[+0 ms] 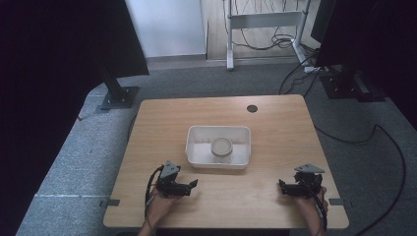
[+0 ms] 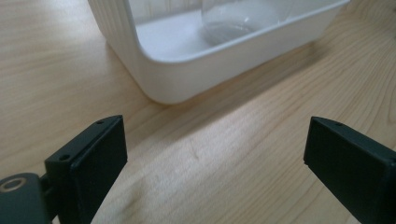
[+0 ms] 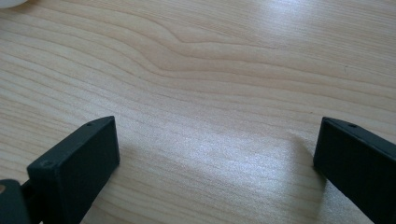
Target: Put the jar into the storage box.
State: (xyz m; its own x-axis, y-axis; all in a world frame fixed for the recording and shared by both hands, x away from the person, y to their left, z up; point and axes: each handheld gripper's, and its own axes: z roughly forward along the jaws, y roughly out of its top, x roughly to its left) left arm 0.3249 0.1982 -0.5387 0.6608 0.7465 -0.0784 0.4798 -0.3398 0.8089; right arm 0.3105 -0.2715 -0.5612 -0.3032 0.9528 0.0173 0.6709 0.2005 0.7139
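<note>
Table (image 1: 275, 118) from the high view: wooden, w/ a white tub (image 1: 219, 161) near the middle and a clear jar (image 1: 222, 147) standing upright inside it, right of the tub's centre. Left gripper (image 1: 193, 184) rests on the near-left part of the table, pointing right, just near of the tub's near-left corner. Right gripper (image 1: 281, 185) sits near-right, well apart from the tub, pointing left. Dark grommet hole (image 1: 252, 108) at the far edge; cables and stands on the carpet beyond, nothing between grippers and tub.

Left gripper view: jaws spread wide, nothing between them but bare wood. Tub corner (image 2: 163, 70) just ahead, jar base (image 2: 243, 21) behind the wall, top cut off.

Right gripper view: jaws also wide apart, empty, bare wood grain ahead.

Judgement: the step looks like the reach for the jar. Best to come in from above, since the tub wall blocks a low approach, and close on the jar's sides w/o nudging the tub.
</note>
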